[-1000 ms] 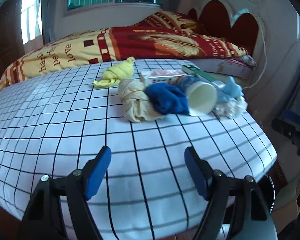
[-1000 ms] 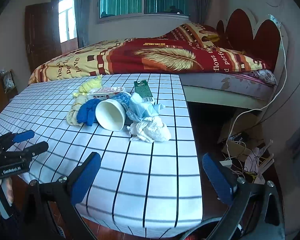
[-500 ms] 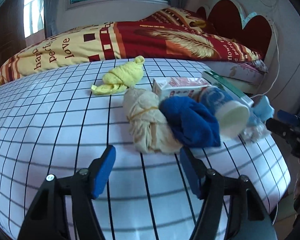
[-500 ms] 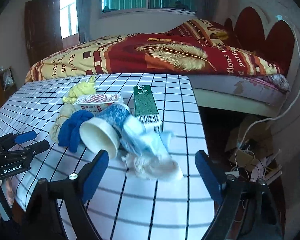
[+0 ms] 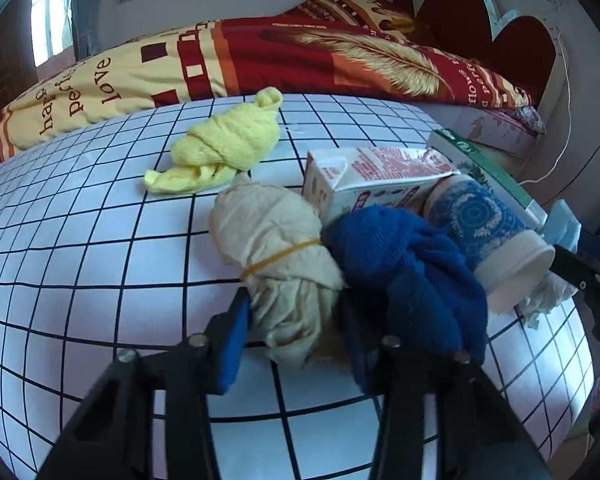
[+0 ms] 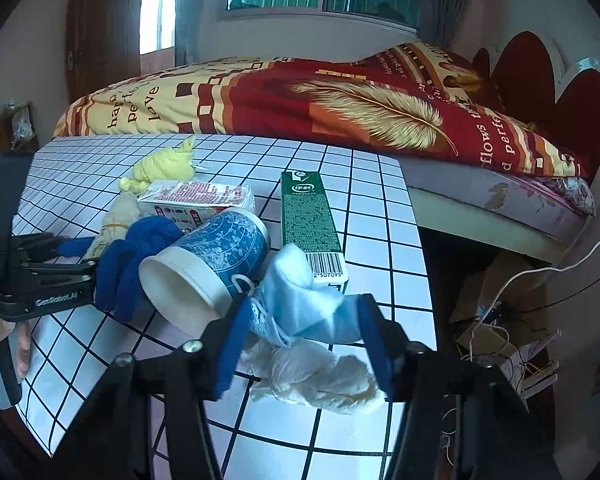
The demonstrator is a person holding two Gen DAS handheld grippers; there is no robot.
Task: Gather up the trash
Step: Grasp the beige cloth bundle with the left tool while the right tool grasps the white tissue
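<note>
While both grippers close in on the heap of trash on the white, black-gridded tablecloth, what matters is how each bundle lies across its jaws. The left gripper straddles the near end of the cream cloth bundle bound by a yellow rubber band; that bundle's long axis runs from near to far, roughly along the fingers, so the jaws bracket it across its narrow width. Its jaws are closing, with the cloth between them and the left pad at its side; whether the pads press yet is hard to tell. Touching the bundle on the right is a crumpled dark blue cloth, which the right finger could catch.

The right gripper has the crumpled pale blue face mask between its closing jaws, with a wad of white tissue just under and nearer. The mask lies crosswise, spanning pad to pad. Left of it, a blue-patterned paper cup on its side nearly touches the left finger, and the green carton lies beyond.
</note>
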